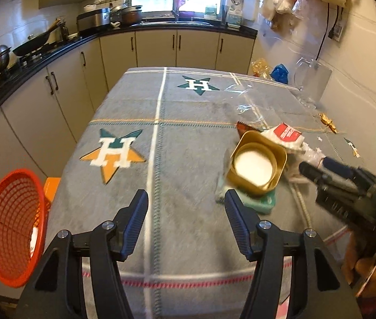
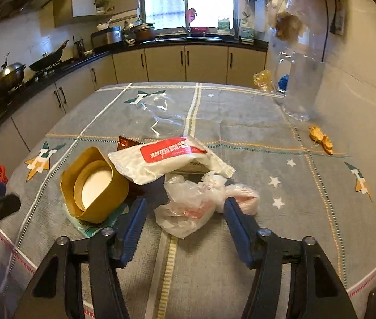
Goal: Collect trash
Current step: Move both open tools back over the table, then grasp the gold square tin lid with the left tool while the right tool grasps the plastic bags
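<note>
Nearly all trash remains on the table (image 2: 241, 239). Both grippers' jaws are spread and hold nothing; the crumpled plastic bag (image 2: 195, 202) lies at 12 o'clock of the right gripper (image 2: 185, 204).

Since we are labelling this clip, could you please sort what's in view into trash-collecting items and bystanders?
Job: crumpled plastic bag; red-and-white wrapper; gold tub; gold candy wrapper; red basket.
Bystanders: clear jug; wok; pots.
</note>
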Demonstrator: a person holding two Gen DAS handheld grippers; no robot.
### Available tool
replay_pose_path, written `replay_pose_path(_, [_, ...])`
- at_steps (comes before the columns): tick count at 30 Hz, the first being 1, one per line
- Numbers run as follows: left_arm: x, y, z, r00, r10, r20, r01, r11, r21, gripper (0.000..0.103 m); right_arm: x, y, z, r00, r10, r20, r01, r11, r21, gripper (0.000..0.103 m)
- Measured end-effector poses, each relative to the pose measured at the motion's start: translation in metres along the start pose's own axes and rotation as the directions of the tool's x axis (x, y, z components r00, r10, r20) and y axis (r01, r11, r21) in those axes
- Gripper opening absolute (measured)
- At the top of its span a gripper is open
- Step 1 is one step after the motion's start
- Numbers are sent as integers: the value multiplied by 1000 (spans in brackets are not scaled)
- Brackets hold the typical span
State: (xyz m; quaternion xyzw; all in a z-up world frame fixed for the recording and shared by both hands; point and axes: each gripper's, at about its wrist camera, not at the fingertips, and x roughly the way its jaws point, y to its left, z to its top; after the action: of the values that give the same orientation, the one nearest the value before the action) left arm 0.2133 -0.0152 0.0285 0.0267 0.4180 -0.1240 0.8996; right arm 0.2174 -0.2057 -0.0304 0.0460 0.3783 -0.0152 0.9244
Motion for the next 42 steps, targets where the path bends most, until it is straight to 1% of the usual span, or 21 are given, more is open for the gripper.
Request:
replay_pose_path(1, [3,-2,3,1000,-5,-4,5,1000,1,59,2,-1,-1,1000,0,-4,0,1000,0,24])
replay_pose_path(2, [7,-5,8,1000,-9,-10,9,1000,1,59,4,-3,-2,1000,1,-12,-1,1000,3,17])
replay_pose_path(3, [10,-8,11,1000,-11,-14,11,1000,4,59,4,-5,-3,1000,8,-11,-8,1000,13,17])
replay_pose_path(4, [13,-10,14,1000,-14,-17,14,1000,8,59,2,-9,-4,1000,20,-4,-20,999,26,13])
replay_pose_path(8, [25,-20,29,999,-42,-33,42,999,15,59,-9,-20,-4,999,29,43,-32,997,67,12])
replay_pose_path(13, [44,-31,40,997,-41,-64,44,998,41,58,-27,-35,-5,989,99,106,-113,984,140,12])
replay_pose_path(15, [50,-34,45,996,-49,-77,54,997,54,49,-30,-38,-4,987,113,117,-131,979,156,12])
replay_pose_path(16, [54,-37,49,994,-61,-88,66,996,61,46,-31,-40,-3,986,121,118,-139,977,163,12])
replay_pose_path(18, [61,-41,52,992,-65,-106,73,994,76,35,-30,-40,-3,984,139,111,-157,972,175,12])
replay_pose_path(20, [69,-46,54,991,-53,-122,65,993,98,34,-29,-42,-3,983,152,103,-170,967,188,12])
replay_pose_path(22, [76,-50,53,990,-50,-132,66,991,120,31,-27,-42,-2,982,164,98,-180,964,194,12])
replay_pose_path(24, [82,-56,51,988,-43,-148,64,987,144,22,-26,-43,-3,982,165,96,-181,964,194,12])
replay_pose_path(25, [86,-58,50,987,-39,-154,63,986,156,20,-26,-43,-3,981,166,96,-182,964,194,12])
replay_pose_path(28, [86,-61,48,990,-30,-138,54,984,171,16,-24,-43,-3,981,170,94,-185,964,191,12])
replay_pose_path(30, [84,-59,47,991,-33,-132,55,985,165,6,-23,-44,-3,981,173,92,-188,963,191,12])
replay_pose_path(34, [79,-51,42,992,-45,-121,60,990,128,5,-22,-45,-2,980,173,94,-188,964,186,12])
replay_pose_path(36, [73,-45,40,993,-51,-104,62,993,99,5,-23,-44,-2,980,174,95,-189,965,182,12])
replay_pose_path(38, [66,-37,40,992,-82,-95,89,994,69,5,-23,-42,-3,980,176,98,-191,966,176,12])
replay_pose_path(42, [49,-29,39,991,-108,-74,111,993,47,5,-25,-39,-3,977,183,106,-198,967,160,12])
